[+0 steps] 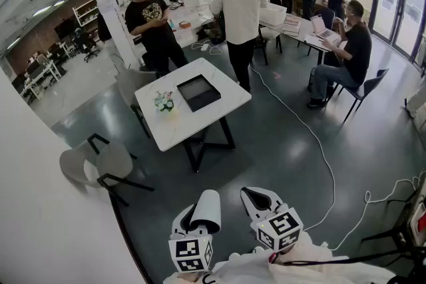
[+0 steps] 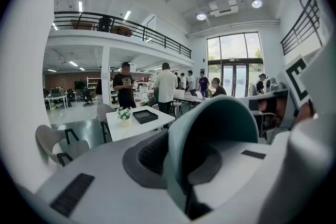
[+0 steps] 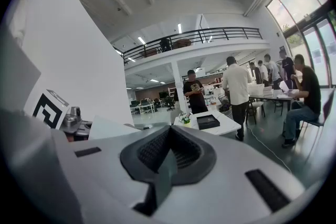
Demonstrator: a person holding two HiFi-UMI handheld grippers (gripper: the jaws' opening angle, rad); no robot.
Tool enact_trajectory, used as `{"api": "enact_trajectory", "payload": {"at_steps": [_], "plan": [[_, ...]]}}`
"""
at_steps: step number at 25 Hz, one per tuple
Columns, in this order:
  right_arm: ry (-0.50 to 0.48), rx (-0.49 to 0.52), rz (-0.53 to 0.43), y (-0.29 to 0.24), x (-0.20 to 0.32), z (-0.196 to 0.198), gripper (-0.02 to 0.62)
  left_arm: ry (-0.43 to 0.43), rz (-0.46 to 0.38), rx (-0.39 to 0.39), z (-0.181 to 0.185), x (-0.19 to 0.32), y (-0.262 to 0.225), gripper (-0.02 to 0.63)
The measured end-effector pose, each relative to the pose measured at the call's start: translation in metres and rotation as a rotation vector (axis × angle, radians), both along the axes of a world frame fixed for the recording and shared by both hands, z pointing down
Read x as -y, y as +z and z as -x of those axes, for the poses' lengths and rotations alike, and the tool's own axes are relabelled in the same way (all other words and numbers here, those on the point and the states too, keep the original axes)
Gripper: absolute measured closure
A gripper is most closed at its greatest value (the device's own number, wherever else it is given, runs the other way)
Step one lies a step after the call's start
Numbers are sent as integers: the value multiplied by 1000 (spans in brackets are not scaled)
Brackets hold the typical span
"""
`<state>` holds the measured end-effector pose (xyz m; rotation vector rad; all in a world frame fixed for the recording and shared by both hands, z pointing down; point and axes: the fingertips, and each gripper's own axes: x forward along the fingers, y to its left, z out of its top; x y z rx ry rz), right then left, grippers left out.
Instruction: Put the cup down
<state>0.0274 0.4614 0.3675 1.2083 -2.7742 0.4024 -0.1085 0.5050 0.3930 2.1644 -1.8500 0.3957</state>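
Observation:
My left gripper (image 1: 198, 217) is shut on a white paper cup (image 1: 209, 204) and carries it on its side near the bottom of the head view, above the dark floor. In the left gripper view the cup (image 2: 210, 134) fills the middle, its open mouth facing the camera and its wall pinched between the jaws. My right gripper (image 1: 253, 195) is beside it to the right; its dark pads (image 3: 169, 152) meet with nothing between them. A white table (image 1: 200, 123) stands a few steps ahead, apart from both grippers.
On the table lie a black tray (image 1: 198, 92) and a small flower pot (image 1: 164, 103). Grey chairs (image 1: 100, 166) stand to the left by a white wall. A white cable (image 1: 313, 143) runs across the floor. Several people (image 1: 239, 16) stand or sit beyond the table.

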Motion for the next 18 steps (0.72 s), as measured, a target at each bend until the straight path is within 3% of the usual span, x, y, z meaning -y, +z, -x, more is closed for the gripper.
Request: {"api": "enact_trajectory", "payload": {"at_steps": [18], "plan": [[-31,45,19,-1,5,-27,591,-11,25,10,-30,3,8,574]]}}
